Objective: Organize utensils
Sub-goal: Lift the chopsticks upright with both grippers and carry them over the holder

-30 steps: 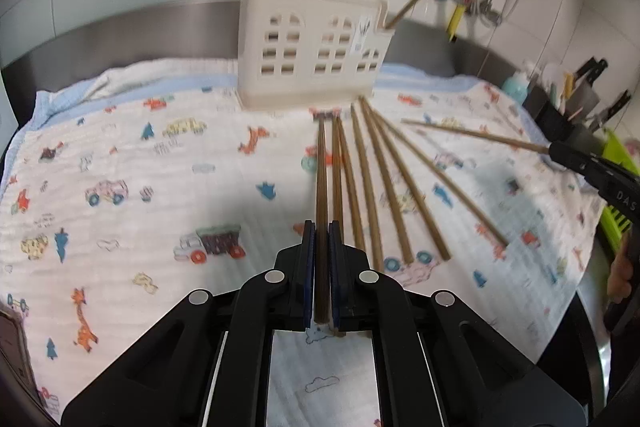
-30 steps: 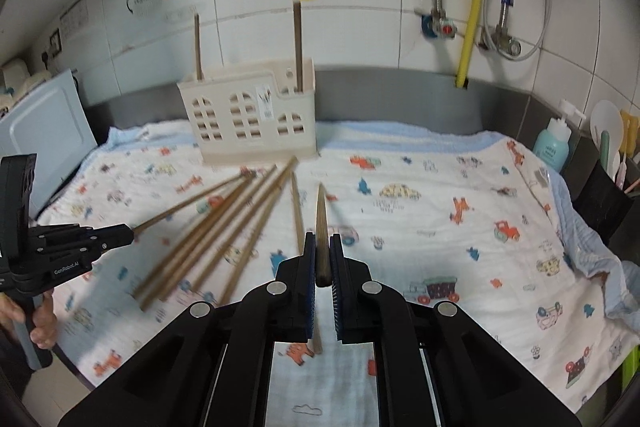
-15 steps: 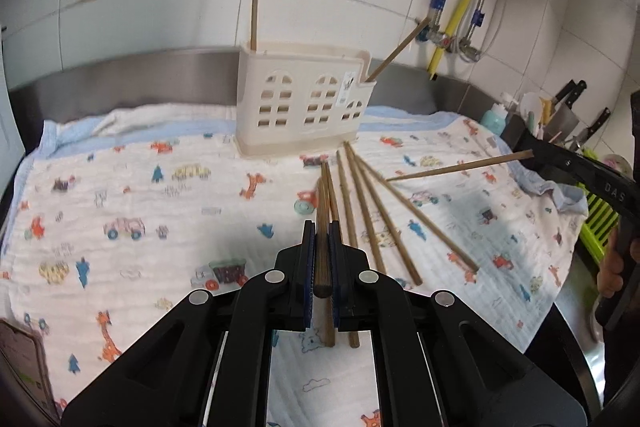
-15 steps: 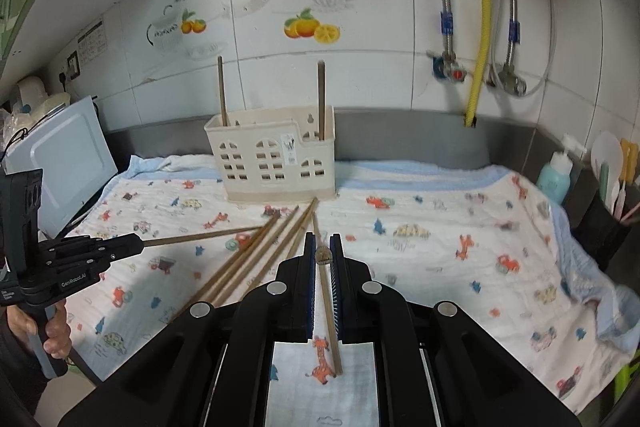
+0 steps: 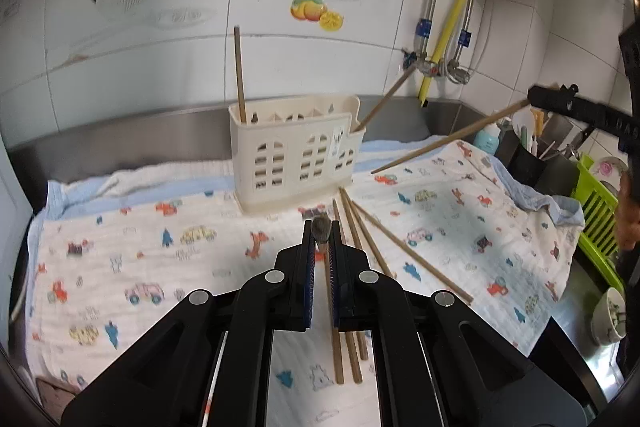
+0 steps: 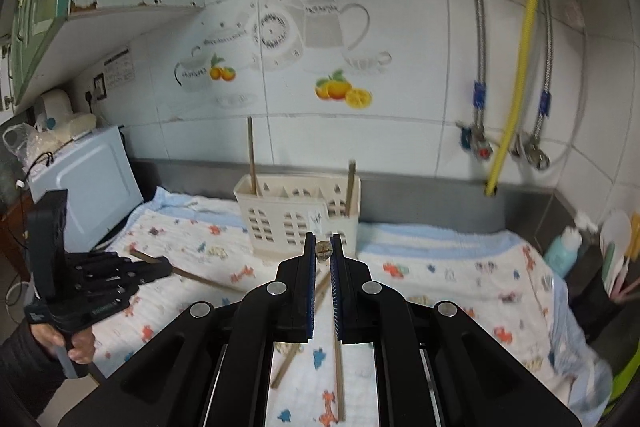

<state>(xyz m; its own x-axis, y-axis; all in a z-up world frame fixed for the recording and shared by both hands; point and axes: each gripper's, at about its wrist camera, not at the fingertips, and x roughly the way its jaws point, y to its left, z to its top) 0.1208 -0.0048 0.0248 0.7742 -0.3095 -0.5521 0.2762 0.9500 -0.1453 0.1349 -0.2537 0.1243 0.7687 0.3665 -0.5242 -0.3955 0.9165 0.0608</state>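
Note:
A cream slotted utensil holder (image 5: 296, 155) (image 6: 296, 223) stands on the printed cloth (image 5: 160, 259) by the back wall. One chopstick (image 5: 239, 75) stands upright in it and another (image 5: 380, 107) leans out to the right. My left gripper (image 5: 320, 227) is shut on a brown chopstick (image 5: 334, 347), lifted above the cloth. My right gripper (image 6: 323, 241) is shut on a second chopstick (image 6: 339, 379), also raised. Each gripper shows in the other's view: the right gripper (image 5: 532, 97) with its chopstick (image 5: 440, 143), the left gripper (image 6: 160, 267) at the left. Several loose chopsticks (image 5: 380, 247) lie fanned in front of the holder.
A white appliance (image 6: 92, 187) stands at the left end of the counter. To the right are a blue bottle (image 6: 564, 247), a black utensil caddy (image 5: 528, 159), a green dish rack (image 5: 600, 219) and a bowl (image 5: 608, 315). A yellow hose (image 6: 516, 67) and pipes run down the tiled wall.
Both grippers have risen from the cloth, each carrying its chopstick up. The holder and the loose chopsticks now sit lower in both views.

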